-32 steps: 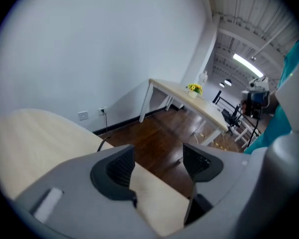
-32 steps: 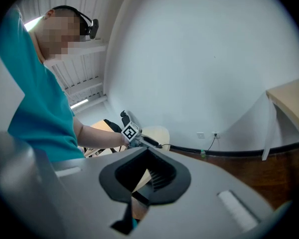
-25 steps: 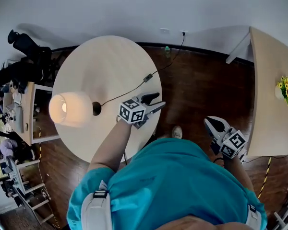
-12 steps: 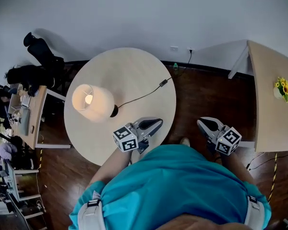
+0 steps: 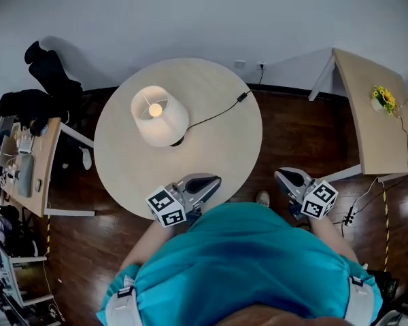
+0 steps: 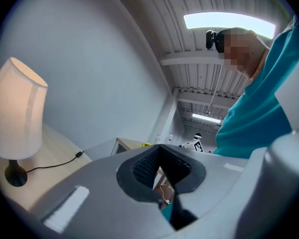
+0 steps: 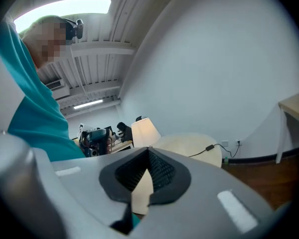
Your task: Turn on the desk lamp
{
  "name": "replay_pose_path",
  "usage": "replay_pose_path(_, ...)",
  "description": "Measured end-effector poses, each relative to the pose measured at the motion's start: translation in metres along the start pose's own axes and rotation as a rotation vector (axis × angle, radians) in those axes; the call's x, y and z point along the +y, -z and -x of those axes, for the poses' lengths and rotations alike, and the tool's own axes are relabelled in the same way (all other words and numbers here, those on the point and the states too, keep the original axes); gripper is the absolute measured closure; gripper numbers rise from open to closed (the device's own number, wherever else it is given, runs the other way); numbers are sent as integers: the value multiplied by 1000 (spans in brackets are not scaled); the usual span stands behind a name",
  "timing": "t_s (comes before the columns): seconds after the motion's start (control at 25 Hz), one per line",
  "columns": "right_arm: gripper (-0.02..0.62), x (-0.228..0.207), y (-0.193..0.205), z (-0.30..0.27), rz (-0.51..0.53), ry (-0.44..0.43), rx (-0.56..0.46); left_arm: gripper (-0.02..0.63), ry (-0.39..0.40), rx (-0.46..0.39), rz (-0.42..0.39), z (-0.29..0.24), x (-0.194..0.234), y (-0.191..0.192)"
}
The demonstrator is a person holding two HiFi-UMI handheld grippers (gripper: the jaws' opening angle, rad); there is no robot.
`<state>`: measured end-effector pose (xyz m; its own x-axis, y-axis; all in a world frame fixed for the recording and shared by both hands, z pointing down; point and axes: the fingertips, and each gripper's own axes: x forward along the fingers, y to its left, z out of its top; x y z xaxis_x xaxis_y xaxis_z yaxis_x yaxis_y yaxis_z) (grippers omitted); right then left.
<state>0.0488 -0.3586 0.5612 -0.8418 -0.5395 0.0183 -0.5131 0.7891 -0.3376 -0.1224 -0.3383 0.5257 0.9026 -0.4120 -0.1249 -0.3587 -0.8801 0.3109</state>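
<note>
The desk lamp (image 5: 159,116) stands lit on the round pale table (image 5: 217,148), its bulb glowing inside the white shade. Its black cord (image 5: 211,117) runs over an inline switch (image 5: 243,96) to the wall socket (image 5: 261,65). My left gripper (image 5: 213,180) hovers at the table's front edge, shut and empty, well short of the lamp. My right gripper (image 5: 283,176) is shut with nothing in it, over the floor to the right of the table. The left gripper view shows the lit lamp (image 6: 15,111) at the far left. In the right gripper view the lamp (image 7: 144,131) stands beyond the shut jaws.
A second wooden table (image 5: 367,134) with yellow flowers (image 5: 383,99) stands at the right. A cluttered desk (image 5: 24,161) and dark chairs (image 5: 44,80) sit at the left. Dark wooden floor (image 5: 292,128) surrounds the round table.
My left gripper has drawn back from the cord to the table's front edge, and its jaws have gone from open to shut. The lamp stays lit throughout.
</note>
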Motion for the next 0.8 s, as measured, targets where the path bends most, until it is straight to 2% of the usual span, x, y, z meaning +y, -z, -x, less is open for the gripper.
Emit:
replay_pose_path(0.2, 594, 80, -12, 21, 47, 66, -17, 605, 59, -37, 20, 50, -49, -18)
replay_pose_path(0.36, 594, 110, -8, 44, 69, 103, -33, 605, 102, -35, 40, 57, -77, -16)
replay_pose_path(0.6, 594, 134, -2, 111, 82, 142, -67, 605, 153, 25, 58, 24, -137, 8)
replay_pose_path(0.8, 594, 155, 22, 207, 90, 127, -80, 605, 139, 65, 76, -21, -219, 51)
